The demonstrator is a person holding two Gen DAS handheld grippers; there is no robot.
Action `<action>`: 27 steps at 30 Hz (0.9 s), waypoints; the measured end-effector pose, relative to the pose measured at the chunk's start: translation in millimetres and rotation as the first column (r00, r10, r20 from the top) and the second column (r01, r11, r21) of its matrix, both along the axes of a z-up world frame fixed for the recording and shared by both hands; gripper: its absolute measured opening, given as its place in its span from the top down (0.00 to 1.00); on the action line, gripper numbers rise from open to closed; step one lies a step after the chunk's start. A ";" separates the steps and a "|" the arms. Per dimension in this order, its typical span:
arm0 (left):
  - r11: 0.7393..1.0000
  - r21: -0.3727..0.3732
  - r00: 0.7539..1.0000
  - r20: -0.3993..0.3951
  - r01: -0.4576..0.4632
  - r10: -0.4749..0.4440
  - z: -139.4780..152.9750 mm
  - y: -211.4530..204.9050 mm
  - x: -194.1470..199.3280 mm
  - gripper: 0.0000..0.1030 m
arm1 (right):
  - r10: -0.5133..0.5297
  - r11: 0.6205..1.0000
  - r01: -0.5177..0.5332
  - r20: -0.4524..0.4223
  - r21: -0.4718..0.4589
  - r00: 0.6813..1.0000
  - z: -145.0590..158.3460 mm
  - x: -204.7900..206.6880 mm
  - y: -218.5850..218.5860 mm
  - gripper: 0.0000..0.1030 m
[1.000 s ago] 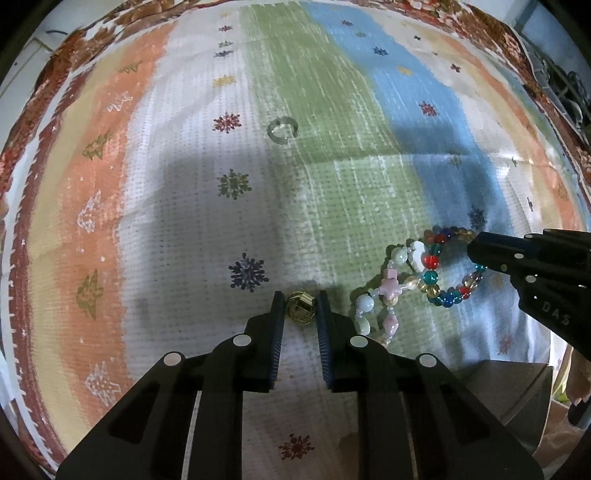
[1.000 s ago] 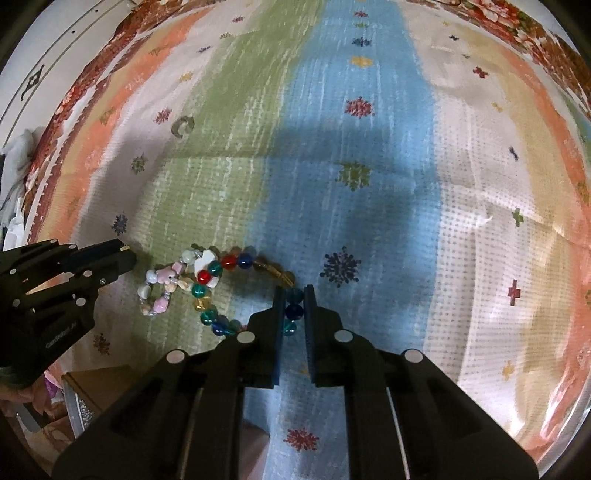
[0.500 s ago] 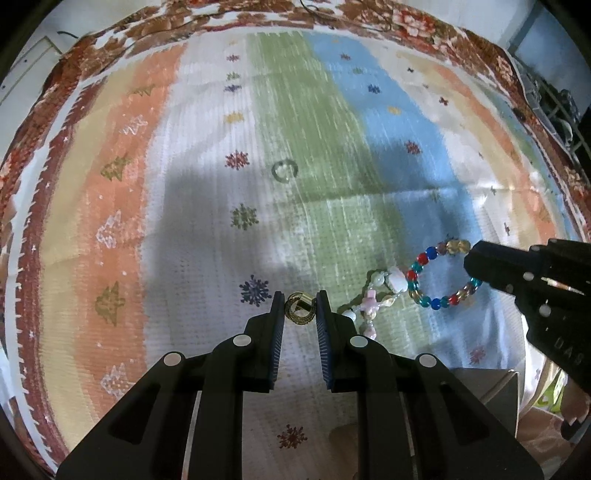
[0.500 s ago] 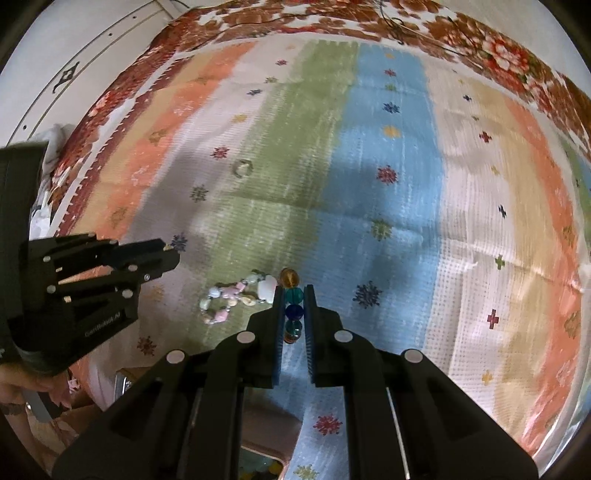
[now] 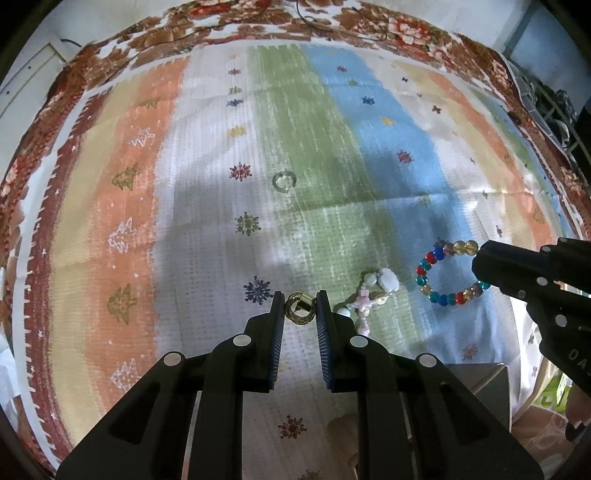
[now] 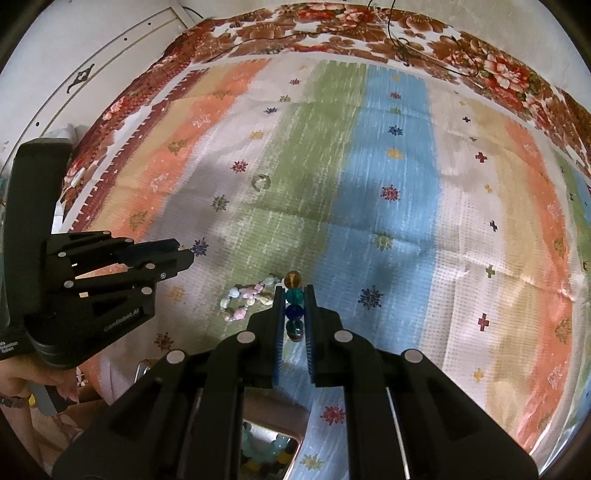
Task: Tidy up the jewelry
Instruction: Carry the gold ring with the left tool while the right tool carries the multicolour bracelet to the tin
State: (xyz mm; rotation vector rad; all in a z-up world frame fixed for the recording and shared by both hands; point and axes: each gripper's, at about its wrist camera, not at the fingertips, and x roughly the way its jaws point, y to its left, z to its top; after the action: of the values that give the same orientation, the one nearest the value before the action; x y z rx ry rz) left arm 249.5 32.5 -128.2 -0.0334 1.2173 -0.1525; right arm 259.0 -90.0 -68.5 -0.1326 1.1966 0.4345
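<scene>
My left gripper (image 5: pixel 300 306) is shut on a small gold ring (image 5: pixel 300 313) and holds it above the striped cloth (image 5: pixel 184 229). My right gripper (image 6: pixel 294 295) is shut on a multicoloured bead bracelet (image 6: pixel 294 306), which hangs lifted as a loop in the left wrist view (image 5: pixel 443 273). A pale pink and white bead bracelet (image 5: pixel 369 299) lies on the cloth between the two grippers; it also shows in the right wrist view (image 6: pixel 247 297). A small clear ring (image 5: pixel 283 181) lies farther back on the green stripe.
An open box with beads inside (image 6: pixel 269 450) sits at the near edge under my right gripper; its grey corner shows in the left wrist view (image 5: pixel 480 384). A floral bedspread border (image 6: pixel 369 22) runs along the far side.
Both grippers have risen away from the cloth. The right one has lifted the multicoloured bracelet clear of the pale bracelet. The left one has lifted the gold ring.
</scene>
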 end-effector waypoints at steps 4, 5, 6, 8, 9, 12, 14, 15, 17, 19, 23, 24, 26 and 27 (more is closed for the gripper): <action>1.000 -0.009 1.000 0.023 0.010 -0.010 11.3 -3.9 -7.5 0.84 | 0.000 1.000 0.000 0.008 0.011 1.000 5.5 -6.1 -1.7 0.89; 1.000 -0.009 1.000 0.028 0.013 -0.013 13.2 -4.9 -9.3 0.84 | 0.001 1.000 -0.001 0.011 0.011 1.000 6.7 -7.5 -1.6 0.89; 1.000 -0.012 0.999 0.036 0.019 -0.018 16.7 -6.7 -12.2 0.84 | 0.003 1.000 -0.003 0.015 0.012 1.000 8.5 -9.5 -1.6 0.89; 1.000 -0.014 0.999 0.048 0.026 -0.026 22.4 -8.7 -16.8 0.84 | 0.003 1.000 -0.004 0.021 0.017 1.000 12.6 -12.6 -2.4 0.89; 0.999 -0.015 0.998 0.059 0.029 -0.028 26.9 -9.7 -19.8 0.84 | 0.002 1.000 -0.002 0.024 0.020 1.000 14.0 -13.6 -2.7 0.89; 1.000 -0.021 0.996 0.082 0.021 -0.019 35.1 -8.8 -24.9 0.84 | -0.011 0.999 0.010 0.037 0.030 0.999 19.9 -17.9 -5.2 0.89; 1.000 -0.023 0.996 0.090 0.018 -0.016 38.6 -8.3 -28.1 0.84 | -0.028 0.999 0.027 0.055 0.030 0.998 25.0 -21.5 -7.2 0.89; 1.000 -0.024 0.995 0.094 0.018 -0.016 41.0 -8.6 -30.7 0.84 | -0.031 0.999 0.029 0.062 0.028 0.998 27.5 -23.4 -7.5 0.89; 0.999 -0.028 0.995 0.100 0.015 -0.012 44.4 -9.1 -34.4 0.84 | -0.036 0.999 0.034 0.069 0.032 0.997 31.1 -26.8 -8.0 0.89; 0.999 -0.036 0.994 0.111 0.018 -0.013 49.3 -11.2 -38.4 0.84 | -0.035 0.999 0.033 0.079 0.031 0.996 34.0 -29.3 -7.8 0.89; 0.999 -0.038 0.991 0.134 0.026 -0.020 58.1 -18.0 -45.3 0.84 | -0.040 0.999 0.037 0.104 0.031 0.994 41.0 -34.1 -8.0 0.89; 0.999 -0.036 0.990 0.138 0.027 -0.022 59.6 -19.8 -46.7 0.84 | -0.036 0.999 0.033 0.110 0.029 0.993 42.6 -35.7 -7.3 0.89; 0.999 -0.033 0.989 0.145 0.031 -0.025 62.2 -23.0 -50.1 0.84 | -0.030 0.999 0.026 0.120 0.034 0.992 47.4 -40.9 -6.2 0.89; 0.999 -0.033 0.989 0.148 0.033 -0.028 63.2 -24.3 -51.7 0.84 | -0.026 0.999 0.022 0.122 0.037 0.992 49.1 -43.1 -6.2 0.89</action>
State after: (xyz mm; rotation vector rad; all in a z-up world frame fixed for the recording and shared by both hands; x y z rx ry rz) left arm 197.8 8.3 -65.0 -0.0337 1.0680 -0.1997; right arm 216.0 -96.1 -19.4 -0.1125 1.0683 0.4203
